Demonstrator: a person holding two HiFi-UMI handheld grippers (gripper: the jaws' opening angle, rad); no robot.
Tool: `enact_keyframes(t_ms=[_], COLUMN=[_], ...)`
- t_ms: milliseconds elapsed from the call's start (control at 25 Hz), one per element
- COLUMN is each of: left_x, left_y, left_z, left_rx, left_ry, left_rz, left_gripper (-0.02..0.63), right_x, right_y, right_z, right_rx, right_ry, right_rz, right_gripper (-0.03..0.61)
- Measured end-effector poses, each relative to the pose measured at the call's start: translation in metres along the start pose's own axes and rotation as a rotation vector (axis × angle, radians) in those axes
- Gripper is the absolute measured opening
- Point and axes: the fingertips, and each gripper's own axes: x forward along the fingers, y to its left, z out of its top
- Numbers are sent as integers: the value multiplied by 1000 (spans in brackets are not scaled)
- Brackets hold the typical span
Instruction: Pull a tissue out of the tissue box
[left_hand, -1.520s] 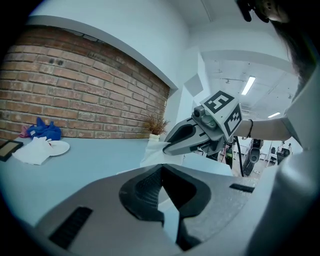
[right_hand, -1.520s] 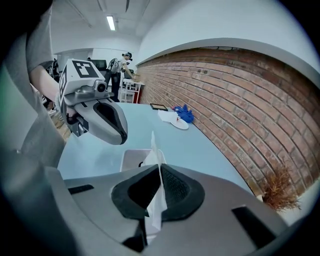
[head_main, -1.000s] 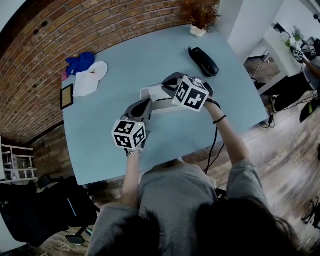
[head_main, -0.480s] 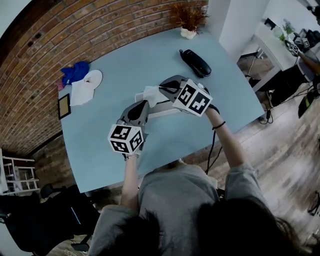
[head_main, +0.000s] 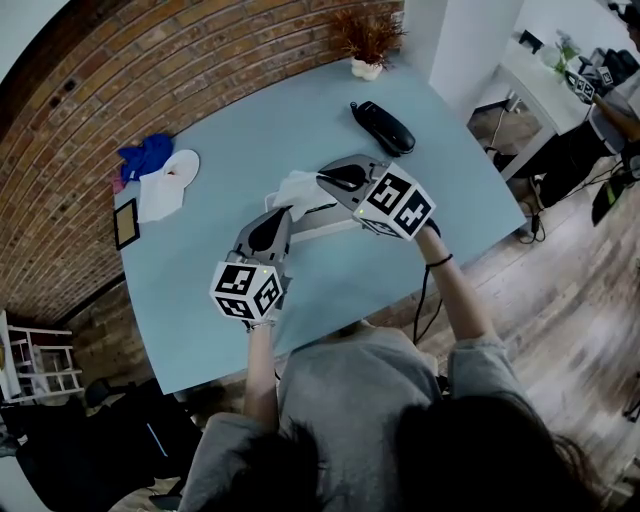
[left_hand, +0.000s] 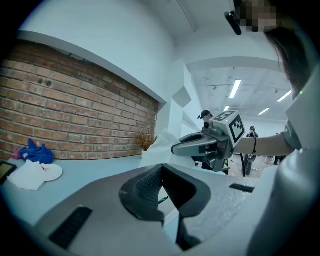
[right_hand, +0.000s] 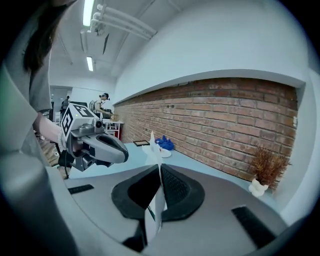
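Right gripper (right_hand: 159, 172): fingers pinched on the white paper tissue (right_hand: 153, 147). The sheet runs straight through between the pads and sticks out past the tips. In head view the tissue (head_main: 297, 187) stands up out of the top of the pale rectangular tissue box (head_main: 325, 226), so I judge it partly drawn, not free. Right gripper (head_main: 325, 178) hangs just above the box.

Left gripper (left_hand: 161, 169): fingers pressed together, nothing between them. Head view puts it (head_main: 278, 218) at the box's near-left end. I can't tell whether it actually bears on the box.

The box sits on the light blue tabletop (head_main: 230, 130). The black oblong device (head_main: 380, 127) and crumpled blue cloth (head_main: 148, 155) are well apart from the box, so not a factor.

Risks from here, my read:
- The box could lift with the sheet. If the left gripper isn't pinning it, friction at the slot drags the whole box up.
- The tissue could tear. The pinch is on a thin fold, and a fast or sideways pull loads the paper against the slot edge.
- The sheet could slip out. It's soft paper between the pads, and any jerk could strip it.
- The next sheet could follow fully out if the pull goes too high above the box.
- The two grippers are close over the box, so a sloppy pull path could clip the left one.

I'd want a slow pull straight up from the box, with the left gripper confirmed on it first.
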Motion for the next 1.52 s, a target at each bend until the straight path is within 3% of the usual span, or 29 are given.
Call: enact_keyframes(t_ms=[720,1520], left_x=[-10,-24], left_y=[-21,-43], left_z=[6,17], left_rx=[5,51], left_ry=[-71,-129], left_rz=[23,12], left_gripper=[3,3], right_x=[-45,-61], right_y=[14,38], right_z=[17,14], right_rx=[191,196], right_ry=[-309,-376], right_rz=[-97,-102], right_gripper=[3,3])
